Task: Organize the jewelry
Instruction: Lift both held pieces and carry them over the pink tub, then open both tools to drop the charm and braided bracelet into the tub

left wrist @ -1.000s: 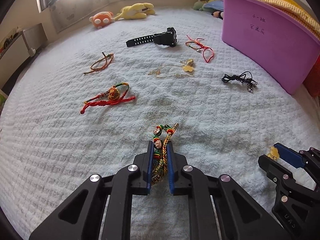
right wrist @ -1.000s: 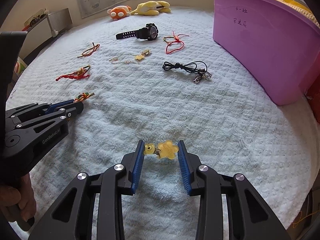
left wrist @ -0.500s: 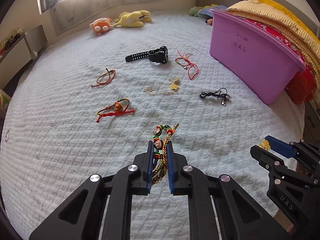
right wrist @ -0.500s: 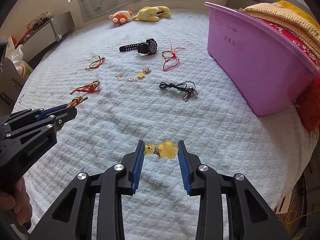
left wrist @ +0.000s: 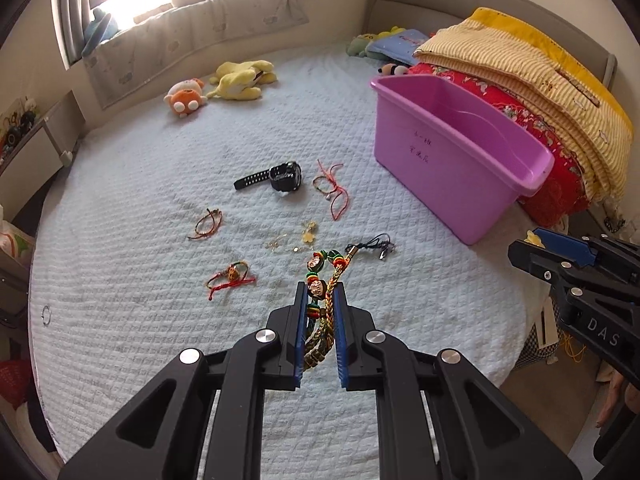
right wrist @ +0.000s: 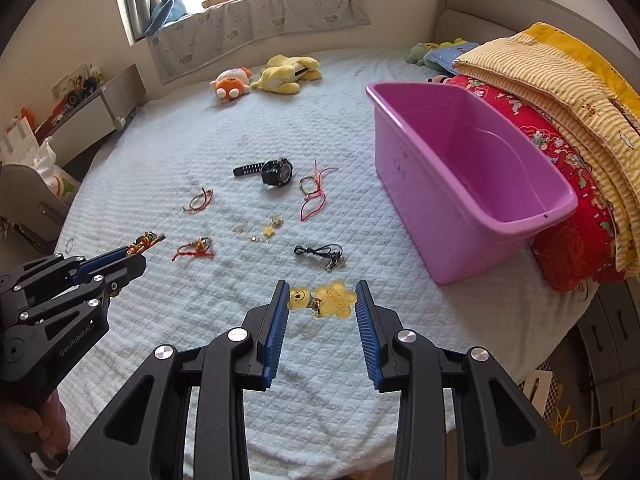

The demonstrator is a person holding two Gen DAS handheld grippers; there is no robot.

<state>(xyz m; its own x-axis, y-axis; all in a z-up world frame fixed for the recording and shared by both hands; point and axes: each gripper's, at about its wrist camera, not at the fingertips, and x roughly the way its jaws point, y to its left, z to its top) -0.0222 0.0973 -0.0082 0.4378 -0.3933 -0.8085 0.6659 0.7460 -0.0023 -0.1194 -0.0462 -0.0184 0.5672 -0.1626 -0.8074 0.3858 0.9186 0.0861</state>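
Held items, placed against the pink bin (right wrist: 472, 184) on the bed (right wrist: 168, 152):

1. Your left tongs (left wrist: 319, 300) were pressed together on a beaded bracelet (left wrist: 320, 304). Its braided cords ran back between the blue pads (left wrist: 301, 336), and its face beads and gold end stuck out past the tips. You held it above the bed, well off the bin's near corner, on the side away from the quilts (left wrist: 532, 80).

2. Your right tongs (right wrist: 322, 300) were pinching a yellow charm (right wrist: 324, 300). The bear bead touched the left pad and the flower tag reached toward the right pad. The jaws stood fairly wide, the charm spanning the gap at the tips. You held it above the bed, near the bin's near end.

Items lying loose on the bed, all on the bin's open side:

3. Black watch (right wrist: 270, 169), level with the bin's far end.
4. Red string bracelet (right wrist: 314, 194), between the watch and the bin.
5. Brown cord bracelet (right wrist: 199, 200), beyond the watch from the bin.
6. Gold chain (right wrist: 260, 230) with a yellow pendant, nearer you than the watch.
7. Red bracelet (right wrist: 194, 249) with a bead, farther from the bin than the chain.
8. Black cord (right wrist: 320, 254), closest loose piece to the bin's near end.

9. Plush toys (right wrist: 268, 76), past the bin's far end by the window.
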